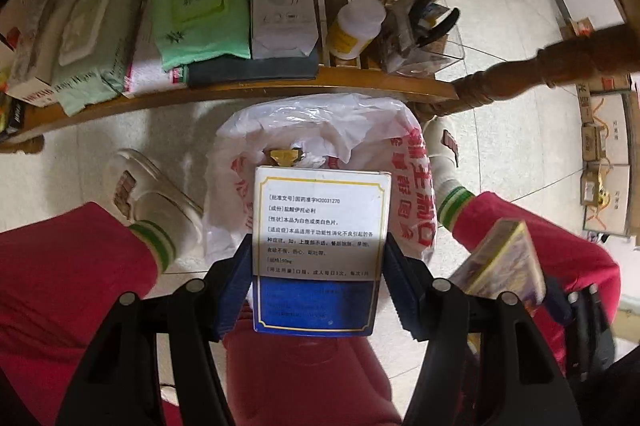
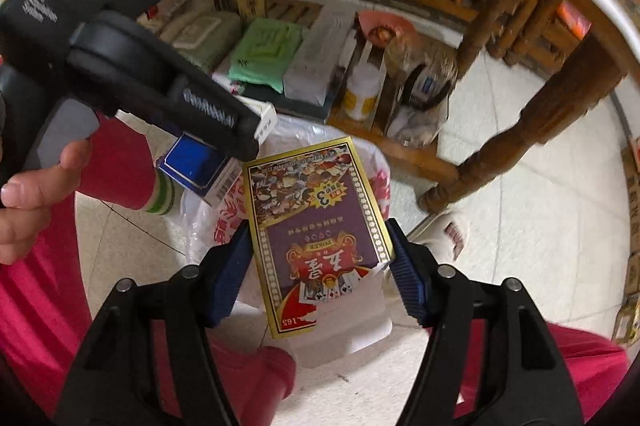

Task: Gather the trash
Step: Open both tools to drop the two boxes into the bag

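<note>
Now the left gripper point(image 1: 318, 266) is clamped on a white-and-blue medicine box point(image 1: 322, 246), its 2 blue pads pressing the box's side edges, long axis running forward along the fingers. Directly below and ahead of that box sits the open mouth of the white trash bag point(image 1: 320, 130) on the floor, so this gripper looks nearer to a drop. Meanwhile the right gripper point(image 2: 320, 262) is clamped on a playing-card box point(image 2: 316, 226), also lengthwise, tilted slightly. It hangs just beside the bag's near rim point(image 2: 208, 218), with the left gripper's box point(image 2: 192, 166) up and leftward.
</note>
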{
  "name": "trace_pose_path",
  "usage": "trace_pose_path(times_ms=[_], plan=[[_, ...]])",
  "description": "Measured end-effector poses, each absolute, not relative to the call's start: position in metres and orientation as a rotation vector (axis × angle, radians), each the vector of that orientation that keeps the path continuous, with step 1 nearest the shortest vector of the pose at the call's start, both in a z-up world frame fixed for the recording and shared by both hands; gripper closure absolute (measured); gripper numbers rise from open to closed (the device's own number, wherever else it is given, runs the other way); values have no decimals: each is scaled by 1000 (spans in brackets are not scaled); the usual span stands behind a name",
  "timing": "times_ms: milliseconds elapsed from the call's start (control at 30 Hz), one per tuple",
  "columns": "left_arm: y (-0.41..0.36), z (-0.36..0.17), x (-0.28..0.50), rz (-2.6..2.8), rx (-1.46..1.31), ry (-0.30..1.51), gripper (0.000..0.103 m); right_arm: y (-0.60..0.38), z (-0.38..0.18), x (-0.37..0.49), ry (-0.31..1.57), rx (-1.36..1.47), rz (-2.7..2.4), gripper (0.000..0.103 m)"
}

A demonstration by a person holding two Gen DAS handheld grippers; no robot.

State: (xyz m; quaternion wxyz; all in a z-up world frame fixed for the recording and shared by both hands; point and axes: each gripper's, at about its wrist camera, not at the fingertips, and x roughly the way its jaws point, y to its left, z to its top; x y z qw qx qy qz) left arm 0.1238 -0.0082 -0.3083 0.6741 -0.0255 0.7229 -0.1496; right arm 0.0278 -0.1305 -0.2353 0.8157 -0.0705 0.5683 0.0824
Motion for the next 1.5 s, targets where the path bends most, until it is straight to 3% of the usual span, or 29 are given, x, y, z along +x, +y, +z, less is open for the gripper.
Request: trace_pose_path(times_ms=[567,1333,1433,1500], plan=[[-23,-381,144,-287,-79,1774,43,-129,-330,52,1432,-49,163,39],[-24,-408,149,-237,-48,1830,41,-132,-359,62,1487,-2,182,38],[-26,-409,149,-232,-43,1830,27,-133,-360,63,1493,14,183,22],[-28,-409,149,-228,-18,1831,26,-133,-359,63,1486,13,180,20]])
